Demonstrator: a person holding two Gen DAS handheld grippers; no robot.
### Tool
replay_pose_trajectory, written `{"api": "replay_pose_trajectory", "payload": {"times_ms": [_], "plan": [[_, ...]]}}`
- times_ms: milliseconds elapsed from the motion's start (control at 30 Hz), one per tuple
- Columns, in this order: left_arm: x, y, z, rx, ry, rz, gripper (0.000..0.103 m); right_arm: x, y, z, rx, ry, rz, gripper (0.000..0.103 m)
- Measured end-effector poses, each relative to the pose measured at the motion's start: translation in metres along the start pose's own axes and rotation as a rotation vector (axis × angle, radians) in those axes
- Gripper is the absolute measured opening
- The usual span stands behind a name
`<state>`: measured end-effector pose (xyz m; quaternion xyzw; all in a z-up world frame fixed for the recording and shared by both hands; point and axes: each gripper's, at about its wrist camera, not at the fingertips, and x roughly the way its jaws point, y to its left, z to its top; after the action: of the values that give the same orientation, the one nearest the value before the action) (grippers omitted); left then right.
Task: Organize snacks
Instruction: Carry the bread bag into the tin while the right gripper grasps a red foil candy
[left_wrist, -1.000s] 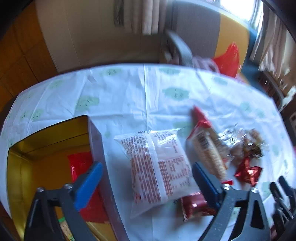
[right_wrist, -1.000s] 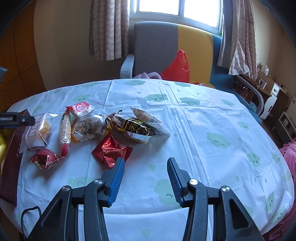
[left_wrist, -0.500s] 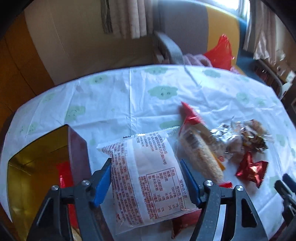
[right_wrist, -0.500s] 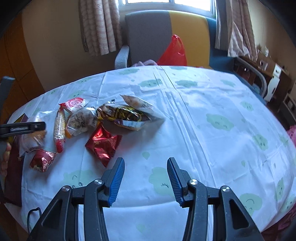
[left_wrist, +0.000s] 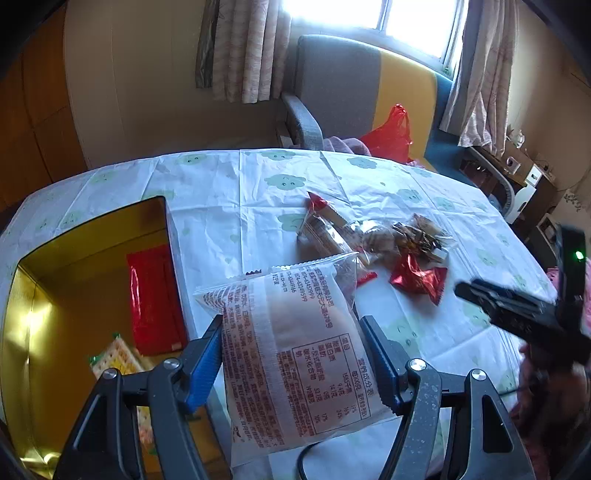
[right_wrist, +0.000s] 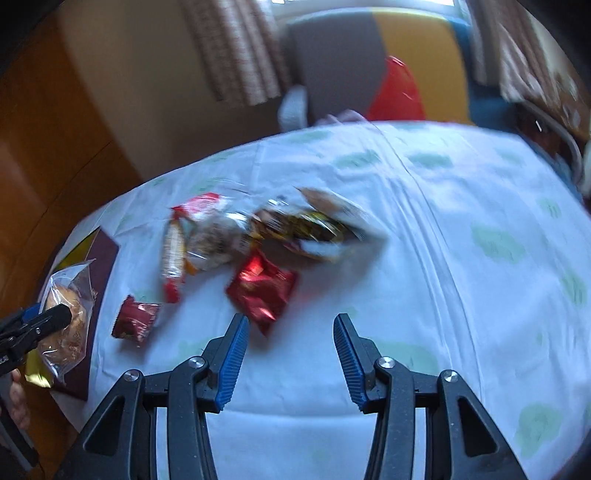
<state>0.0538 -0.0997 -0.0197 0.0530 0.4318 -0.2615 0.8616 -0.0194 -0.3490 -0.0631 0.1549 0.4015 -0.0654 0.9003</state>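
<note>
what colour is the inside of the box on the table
Shiny gold inside the box; the left wrist view shows it best.

Right wrist view smeared by motion blur: print on snack pile (right_wrist: 258, 236) unreadable. Left claw (right_wrist: 35, 325) cut off by left picture edge; only one fingertip seen, against clear bread packet (right_wrist: 68, 321). In left wrist view, near end of that packet (left_wrist: 295, 354) cut by bottom edge; desk (left_wrist: 229, 206) beneath it hidden. Yellow snack (left_wrist: 118, 358) in gold box (left_wrist: 92, 251) partly hidden behind claw finger. Right claw (left_wrist: 517, 314) seen only from side, gap between fingers not visible there.
</note>
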Motion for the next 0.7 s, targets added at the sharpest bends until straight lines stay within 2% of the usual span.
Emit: {"api": "replay_pose_trajectory", "payload": {"times_ms": [67, 167, 333, 400, 433, 467, 567, 700], "plan": [[-0.009, 0.004, -0.005, -0.014, -0.011, -0.006, 0.071, 0.002, 0.016, 0.012, -0.108, -0.012, 0.011, 0.049], [-0.022, 0.011, -0.008, -0.035, -0.030, -0.013, 0.071, 0.018, 0.036, 0.028, -0.253, 0.024, 0.028, 0.050], [-0.046, 0.029, -0.012, -0.073, -0.075, -0.012, 0.071, 0.068, 0.054, 0.037, -0.433, 0.177, -0.029, 0.052], [-0.055, 0.041, -0.015, -0.100, -0.093, 0.004, 0.071, 0.088, 0.052, 0.033, -0.459, 0.254, -0.106, 0.050], [-0.059, 0.048, -0.017, -0.115, -0.099, 0.014, 0.071, 0.089, 0.051, 0.032, -0.447, 0.254, -0.096, 0.043], [-0.062, 0.056, -0.018, -0.136, -0.106, 0.027, 0.071, 0.086, 0.049, 0.032, -0.416, 0.247, -0.069, 0.041], [-0.072, 0.085, -0.026, -0.204, -0.122, 0.082, 0.071, 0.075, 0.049, 0.017, -0.412, 0.235, -0.086, 0.039], [-0.083, 0.128, -0.034, -0.329, -0.131, 0.162, 0.071, 0.054, 0.052, -0.010, -0.396, 0.230, -0.058, 0.040]]}}
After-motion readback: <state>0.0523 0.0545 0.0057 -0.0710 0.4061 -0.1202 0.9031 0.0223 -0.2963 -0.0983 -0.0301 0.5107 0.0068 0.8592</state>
